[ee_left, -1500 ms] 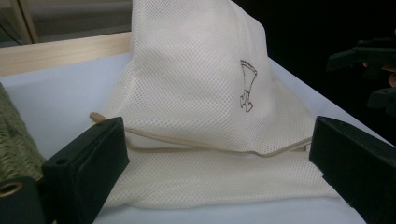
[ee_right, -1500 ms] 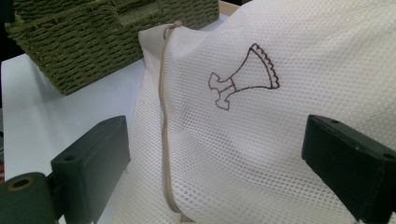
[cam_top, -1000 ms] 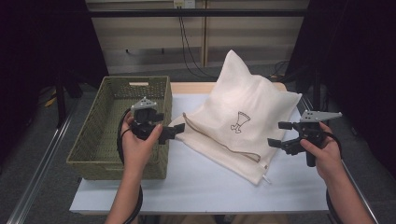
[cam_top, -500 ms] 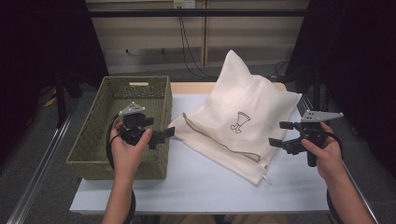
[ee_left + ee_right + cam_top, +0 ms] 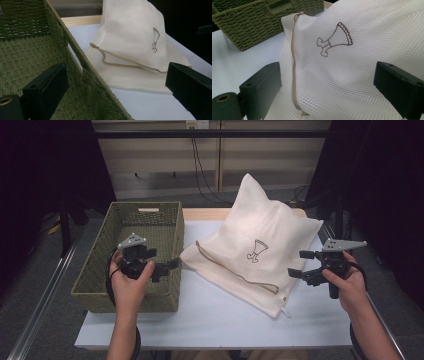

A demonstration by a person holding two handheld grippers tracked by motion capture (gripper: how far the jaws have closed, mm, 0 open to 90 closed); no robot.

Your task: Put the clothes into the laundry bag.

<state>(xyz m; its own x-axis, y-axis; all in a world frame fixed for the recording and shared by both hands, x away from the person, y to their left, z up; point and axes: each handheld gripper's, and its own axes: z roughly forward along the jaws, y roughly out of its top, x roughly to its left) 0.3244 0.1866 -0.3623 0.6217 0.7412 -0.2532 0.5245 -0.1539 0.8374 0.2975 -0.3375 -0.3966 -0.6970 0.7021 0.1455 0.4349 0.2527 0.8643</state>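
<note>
Cream mesh bag (image 5: pixel 260 255) with tan zipper and small printed figure, plump and peaked, between both tongs on white bench (image 5: pixel 225 320), left tongs (image 5: pixel 167 268) spread astride the woven olive basket (image 5: pixel 100 285) wall, right tongs (image 5: pixel 300 265) spread, level, just beside the bag's edge

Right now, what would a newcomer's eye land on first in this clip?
The big cream mesh bag, printed with a small line drawing, slumped at the table's middle. Left of it stands a green woven basket. The left gripper hangs open over the basket's near corner, and the right gripper is open beside the bag.
</note>
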